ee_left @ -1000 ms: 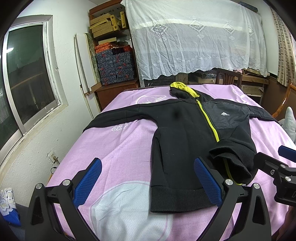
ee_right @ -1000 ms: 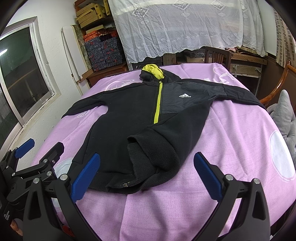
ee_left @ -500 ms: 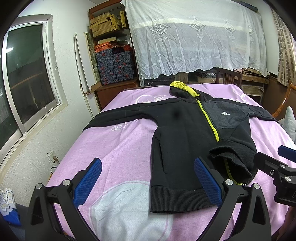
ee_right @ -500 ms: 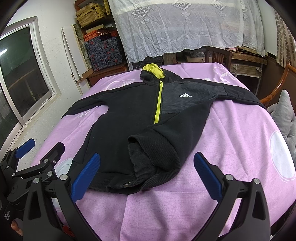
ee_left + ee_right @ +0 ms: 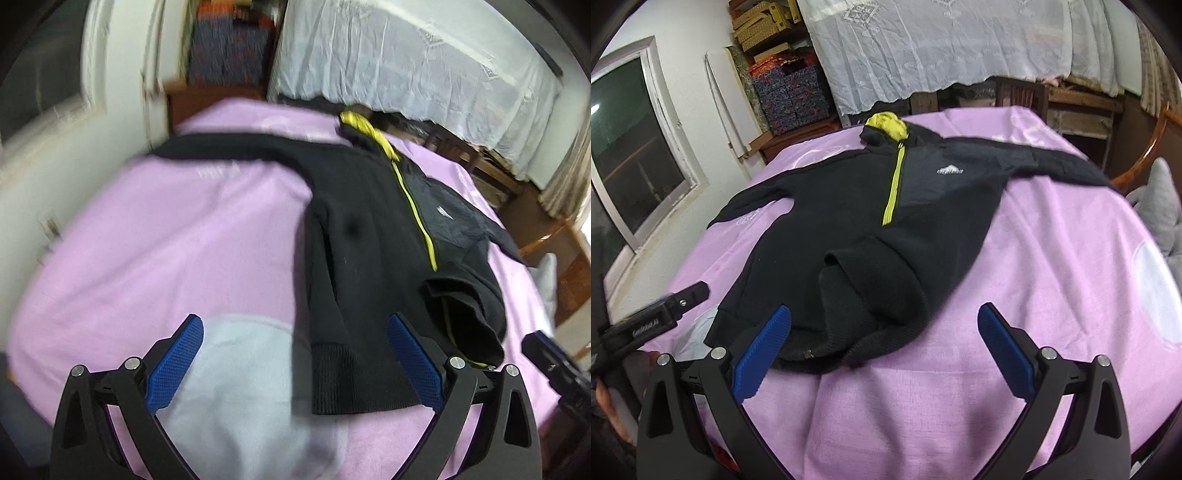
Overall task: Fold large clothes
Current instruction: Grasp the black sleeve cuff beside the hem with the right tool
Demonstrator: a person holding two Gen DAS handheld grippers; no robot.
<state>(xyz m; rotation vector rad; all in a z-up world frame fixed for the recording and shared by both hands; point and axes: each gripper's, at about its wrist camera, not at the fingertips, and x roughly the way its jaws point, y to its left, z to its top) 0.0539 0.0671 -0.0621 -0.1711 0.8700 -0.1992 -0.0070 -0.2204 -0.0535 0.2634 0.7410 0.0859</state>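
Note:
A black hooded jacket (image 5: 886, 221) with a yellow zip and yellow hood lining lies front up on the pink bed cover (image 5: 1052, 277), sleeves spread out. Its lower right front corner (image 5: 871, 295) is bunched and turned up. It also shows in the left wrist view (image 5: 369, 240), blurred. My left gripper (image 5: 295, 358) is open and empty over the near left hem. My right gripper (image 5: 884, 345) is open and empty just short of the bunched hem. The left gripper also shows in the right wrist view (image 5: 661, 314).
A window (image 5: 631, 173) and white wall are on the left. Shelves with boxes (image 5: 790, 88) and a lace-covered cabinet (image 5: 942, 48) stand beyond the bed. A wooden chair (image 5: 1148, 147) and a grey cushion (image 5: 1160, 214) are at the right.
Both grippers have moved forward toward the jacket's hem. The left wrist view has tilted and blurred with the motion. The jacket has not moved.

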